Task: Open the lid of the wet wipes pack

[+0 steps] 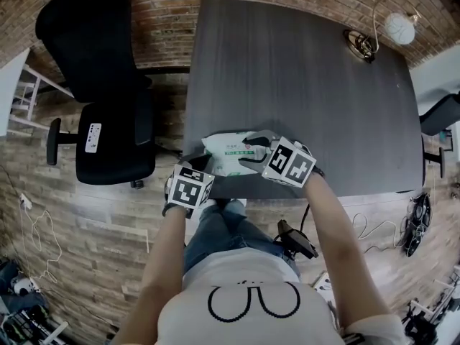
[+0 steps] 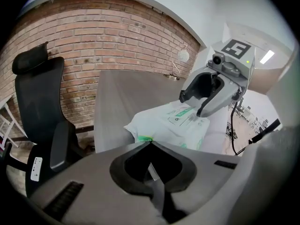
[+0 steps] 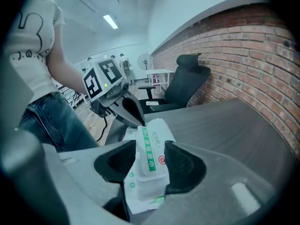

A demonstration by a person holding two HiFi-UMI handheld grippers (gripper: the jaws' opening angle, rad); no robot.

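A white wet wipes pack (image 1: 224,154) with green print lies at the front edge of the dark table (image 1: 302,85). My left gripper (image 1: 198,165) is shut on the pack's near-left end; in the left gripper view its tips (image 2: 150,143) meet on the pack's (image 2: 173,125) crimped corner. My right gripper (image 1: 253,149) comes in from the right over the top. In the right gripper view its pads (image 3: 150,158) sit against both sides of the pack (image 3: 157,130), with the green-striped lid (image 3: 148,151) between them. The lid lies flat and closed.
A black office chair (image 1: 108,85) stands left of the table, in front of a brick wall. A small lamp (image 1: 397,27) sits at the table's far right corner. Cables and gear lie on the wooden floor at the right (image 1: 417,225).
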